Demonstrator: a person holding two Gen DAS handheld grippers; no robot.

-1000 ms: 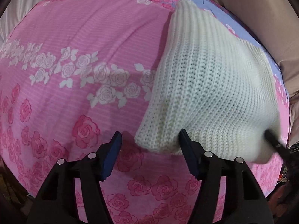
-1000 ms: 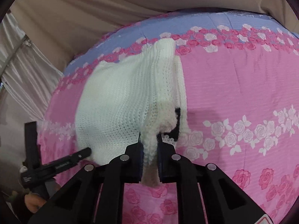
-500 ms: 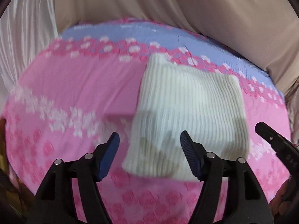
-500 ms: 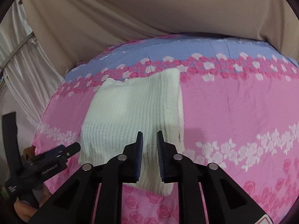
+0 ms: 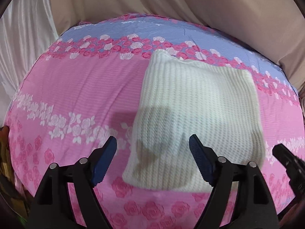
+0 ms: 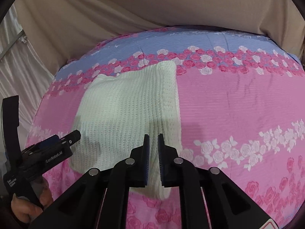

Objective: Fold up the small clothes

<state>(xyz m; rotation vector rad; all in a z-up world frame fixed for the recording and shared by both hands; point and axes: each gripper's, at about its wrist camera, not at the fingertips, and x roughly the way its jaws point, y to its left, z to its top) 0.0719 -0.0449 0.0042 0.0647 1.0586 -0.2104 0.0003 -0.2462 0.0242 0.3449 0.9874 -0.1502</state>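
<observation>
A home bedroom: a bed spread with a pink and lilac rose-printed cotton sheet [image 5: 80,87], beige draped curtains [image 6: 118,19] hung at the far side.

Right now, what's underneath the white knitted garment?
The white knitted garment lies folded flat on the pink rose-print sheet, which shows all around it. Anything covered beneath or between its layers can't be seen.

Cream-white ribbed knit garment [image 5: 198,114] is seen, plain, no print, w/ grey shadow patches. Bed sheet [image 5: 80,87] is patterned: pink ground w/ fine stripes, a band of white roses, darker pink roses nearer the camera, lilac-blue strip at far edge. Left hand-held gripper [image 5: 152,160] is black w/ blue pads [image 5: 103,160]. Backdrop cloth [image 6: 133,15] is beige.
</observation>
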